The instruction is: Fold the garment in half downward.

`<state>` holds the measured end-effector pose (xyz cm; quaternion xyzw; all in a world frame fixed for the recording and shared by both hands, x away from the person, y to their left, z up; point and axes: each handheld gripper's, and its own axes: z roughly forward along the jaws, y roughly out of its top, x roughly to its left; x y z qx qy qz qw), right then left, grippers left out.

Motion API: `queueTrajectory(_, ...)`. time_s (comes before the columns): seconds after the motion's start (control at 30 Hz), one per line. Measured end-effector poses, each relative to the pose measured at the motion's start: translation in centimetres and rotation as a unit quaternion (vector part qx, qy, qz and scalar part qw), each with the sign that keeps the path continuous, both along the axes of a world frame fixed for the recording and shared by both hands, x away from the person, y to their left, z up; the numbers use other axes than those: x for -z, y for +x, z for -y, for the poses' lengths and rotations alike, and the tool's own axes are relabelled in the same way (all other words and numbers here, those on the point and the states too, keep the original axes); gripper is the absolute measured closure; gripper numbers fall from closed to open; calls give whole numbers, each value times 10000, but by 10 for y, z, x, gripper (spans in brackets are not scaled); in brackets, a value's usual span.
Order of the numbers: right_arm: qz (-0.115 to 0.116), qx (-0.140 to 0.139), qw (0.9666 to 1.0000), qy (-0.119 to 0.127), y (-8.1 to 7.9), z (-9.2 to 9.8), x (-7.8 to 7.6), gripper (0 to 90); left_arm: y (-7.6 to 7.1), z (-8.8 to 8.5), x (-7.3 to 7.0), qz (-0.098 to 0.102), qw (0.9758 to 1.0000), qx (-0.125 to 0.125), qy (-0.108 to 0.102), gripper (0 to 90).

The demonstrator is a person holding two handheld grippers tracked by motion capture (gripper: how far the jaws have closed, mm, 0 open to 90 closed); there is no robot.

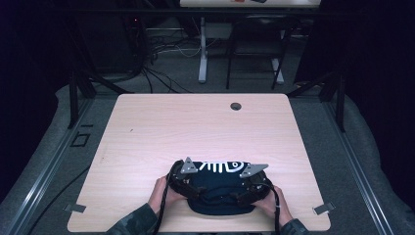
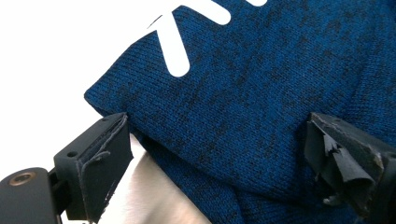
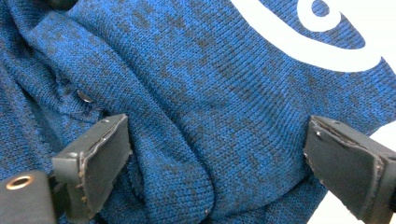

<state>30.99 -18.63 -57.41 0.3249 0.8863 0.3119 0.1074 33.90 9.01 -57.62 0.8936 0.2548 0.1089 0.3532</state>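
Both hand-held grippers rest on a folded dark blue knitted garment with a white fish-skeleton print [image 1: 220,183], which lies on the pale wooden table [image 1: 195,127] near its front edge. Left gripper [image 2: 215,154] and right gripper [image 3: 217,158] each stand with jaws spread wide, the knit lying between the pads ungripped.

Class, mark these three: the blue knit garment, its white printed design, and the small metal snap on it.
blue knit garment [image 2: 261,116], left gripper view, on the plain knit face.
white printed design [image 1: 221,167], high view, on the white lines.
metal snap [image 3: 85,96], right gripper view, on its round head.
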Motion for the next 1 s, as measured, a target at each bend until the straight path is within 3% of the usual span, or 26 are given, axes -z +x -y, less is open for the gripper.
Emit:
queueTrajectory(0.47, 11, 191, 9998, -74, 29, -23, -1, 73, 35, -19, 0, -127, 9996, -243, 8, 82)
queueTrajectory(0.7, 92, 229, 9996, -140, 37, -28, -1, 20, 42, -27, -1, -300, 9983, -411, -278, 81)
queueTrajectory(0.87, 88, 250, 9996, 124, 32, -21, -15, 0, 36, -35, -16, -104, 9966, -550, -604, 70)
queueTrajectory(1.0, 274, 319, 9985, 348, 22, -8, -34, 0, 26, -44, -28, 84, 9959, -636, -635, 52)
